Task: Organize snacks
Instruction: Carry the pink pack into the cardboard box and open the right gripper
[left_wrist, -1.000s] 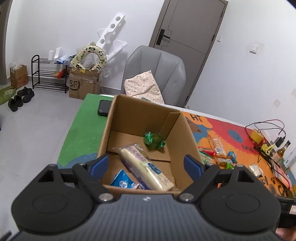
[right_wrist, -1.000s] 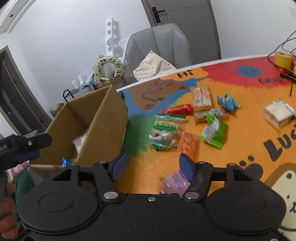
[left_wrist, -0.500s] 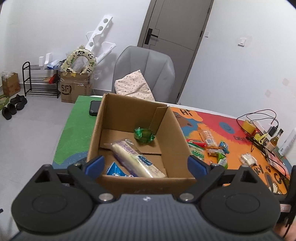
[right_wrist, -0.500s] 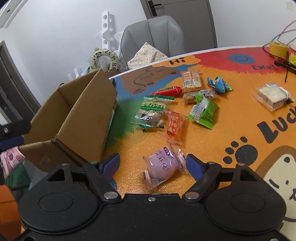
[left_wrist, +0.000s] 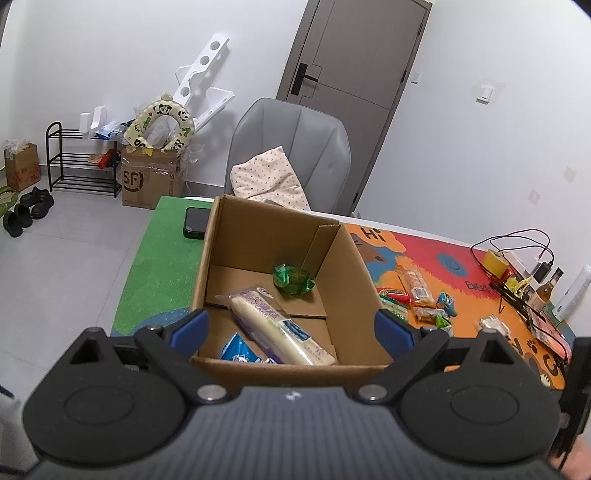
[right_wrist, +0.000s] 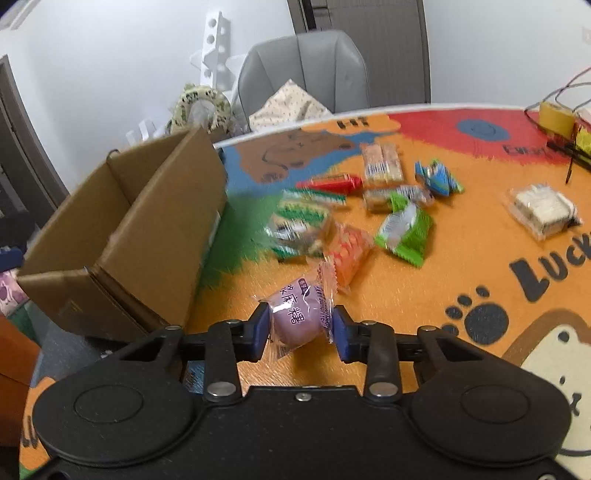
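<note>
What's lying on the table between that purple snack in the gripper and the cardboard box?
Nothing, as the right wrist view shows: between the purple snack held by the right gripper and the cardboard box there is only bare orange and green mat.

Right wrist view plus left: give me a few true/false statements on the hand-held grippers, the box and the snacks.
1. The right hand-held gripper has its fingers closed on the purple round snack in clear wrap. True.
2. The left hand-held gripper holds a snack. False: it is open and holds nothing, poised in front of the brown cardboard box.
3. The box is empty. False: it holds a long white cake pack, a green wrapped candy and a blue packet.
4. A green and white snack packet lies on the orange mat outside the box. True.
5. A black phone lies behind the box's left side. True.
</note>
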